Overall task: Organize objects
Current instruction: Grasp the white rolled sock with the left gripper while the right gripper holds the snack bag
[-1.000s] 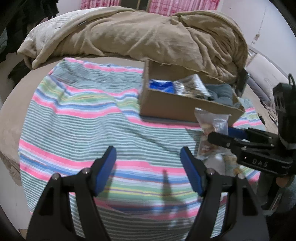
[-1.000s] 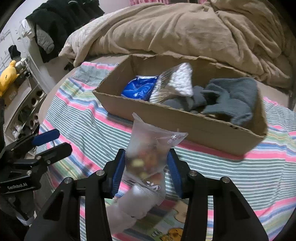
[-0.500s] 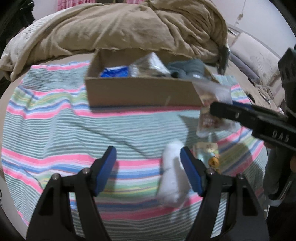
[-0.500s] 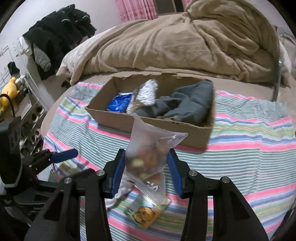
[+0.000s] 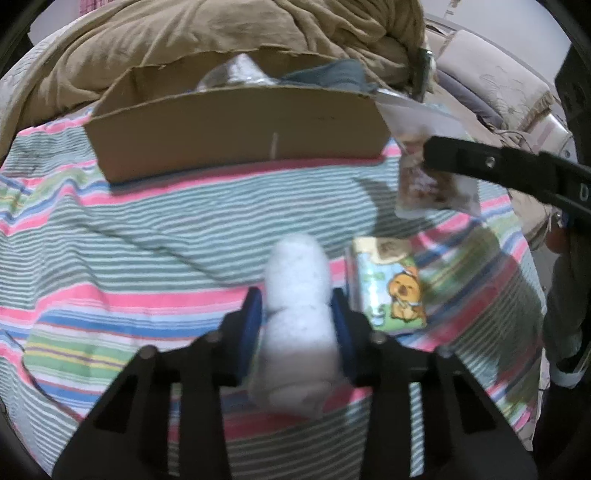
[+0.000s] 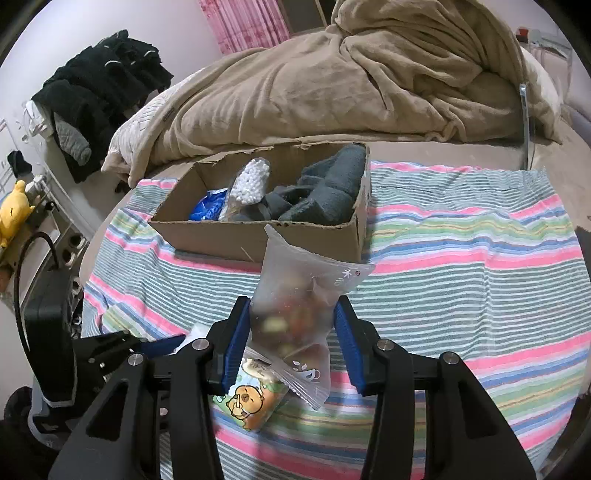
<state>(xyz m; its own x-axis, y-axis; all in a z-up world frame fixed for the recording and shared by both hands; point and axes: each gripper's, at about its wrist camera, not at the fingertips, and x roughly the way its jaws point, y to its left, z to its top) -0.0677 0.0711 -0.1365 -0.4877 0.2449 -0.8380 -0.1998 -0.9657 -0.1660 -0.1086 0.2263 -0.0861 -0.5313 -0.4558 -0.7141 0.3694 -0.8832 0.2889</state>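
My left tool (image 5: pixel 297 317) had just been closing, and its blue pads now pressed both sides of a white rolled sock (image 5: pixel 297 314) lying on the striped cloth (image 5: pixel 147 236) over the bed. Just right of the sock lay a small packet with a cartoon animal (image 5: pixel 391 284). Beyond them stood an open cardboard box (image 5: pixel 236 133), holding grey fabric (image 5: pixel 332 74) and a clear bag of something white (image 5: pixel 236 72). Near the box's right corner, my right tool (image 5: pixel 421 151) came in from the right edge, clamping a frosted snack bag (image 5: pixel 432 181) clear of the cloth. A tan blanket (image 5: pixel 221 33) was heaped behind the box.
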